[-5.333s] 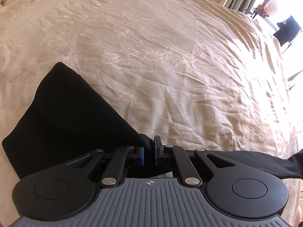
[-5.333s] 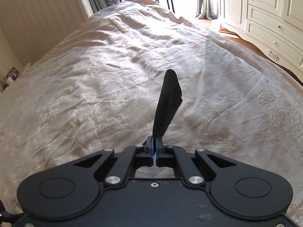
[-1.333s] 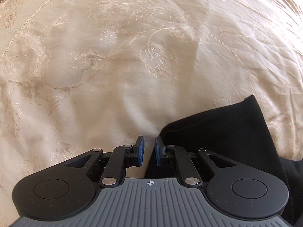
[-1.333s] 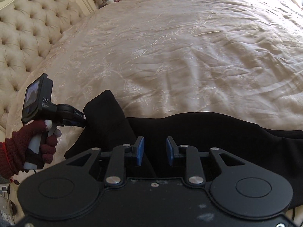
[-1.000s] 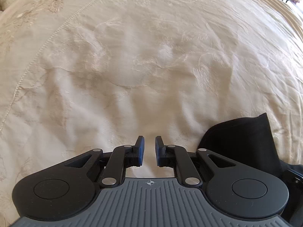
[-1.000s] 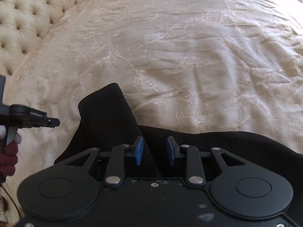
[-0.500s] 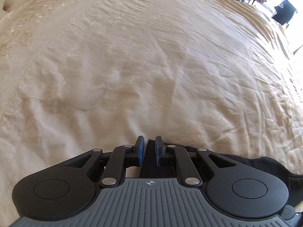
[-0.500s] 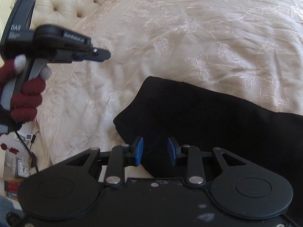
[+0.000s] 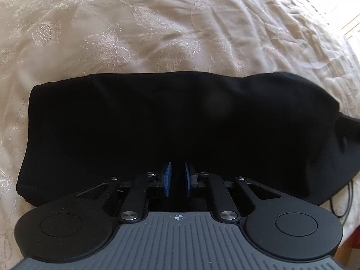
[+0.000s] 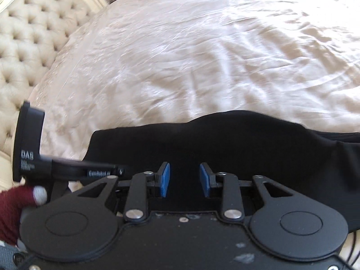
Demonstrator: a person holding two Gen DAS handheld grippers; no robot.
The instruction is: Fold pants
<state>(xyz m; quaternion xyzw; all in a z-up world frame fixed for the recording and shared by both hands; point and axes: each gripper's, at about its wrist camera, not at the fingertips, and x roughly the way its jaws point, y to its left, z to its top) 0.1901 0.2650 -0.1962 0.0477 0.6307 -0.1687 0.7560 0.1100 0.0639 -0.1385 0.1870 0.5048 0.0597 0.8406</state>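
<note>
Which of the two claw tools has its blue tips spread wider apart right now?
The right gripper: its blue pads stand well apart above the black pants. The left gripper's pads leave only a narrow slit and grip nothing.

light: daylight, glare upper right — blur: right view smeared — edges: fisheye-bent

"DAS" and "GenRobot.AI" on left gripper [image 10: 121, 171]
</note>
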